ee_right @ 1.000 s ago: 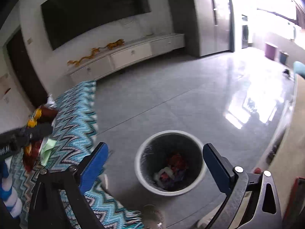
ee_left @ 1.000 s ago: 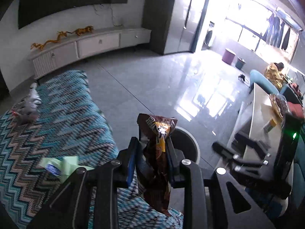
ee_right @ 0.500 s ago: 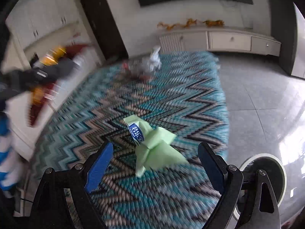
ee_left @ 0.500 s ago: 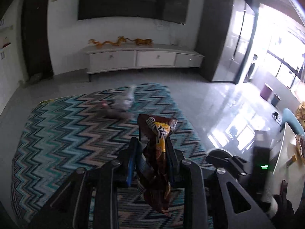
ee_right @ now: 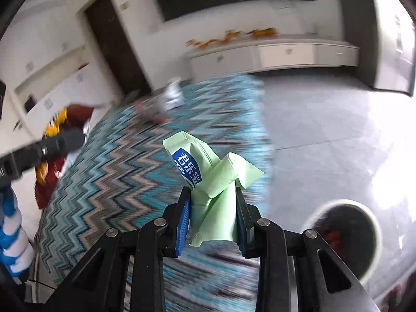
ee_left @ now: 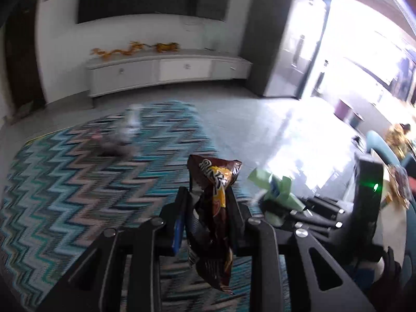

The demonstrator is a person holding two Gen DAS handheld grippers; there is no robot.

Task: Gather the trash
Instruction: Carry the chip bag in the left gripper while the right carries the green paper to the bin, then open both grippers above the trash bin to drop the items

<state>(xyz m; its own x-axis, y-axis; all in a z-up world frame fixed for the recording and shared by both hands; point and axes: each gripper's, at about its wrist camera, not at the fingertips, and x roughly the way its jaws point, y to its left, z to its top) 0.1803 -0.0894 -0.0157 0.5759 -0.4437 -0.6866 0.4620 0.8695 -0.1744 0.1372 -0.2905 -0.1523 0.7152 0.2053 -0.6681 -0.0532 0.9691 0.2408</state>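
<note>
While the left gripper [ee_left: 206, 205] kept its jaws pinched on the brown snack bag [ee_left: 213, 202], as a second before, the right gripper [ee_right: 212, 208] had changed: wide open around nothing a second earlier, then spread over the green wrapper [ee_right: 213, 179] on the rug, it was now clamped on that wrapper and raised above the chevron rug [ee_right: 124, 171]. Both hands thus carried trash, so I judge the next step to be the drop into the bin. The trash bin [ee_right: 348, 234] lay low to the right of the right jaws, on the grey floor, with red scraps inside. Ahead of both jaws, well beyond them on the rug, a crumpled silvery piece [ee_left: 122, 135] waited uncollected. The wrapper's blue label read "JUNLEBAO" beside three Chinese characters; the bag's yellow-and-white lettering was not legible.
</note>
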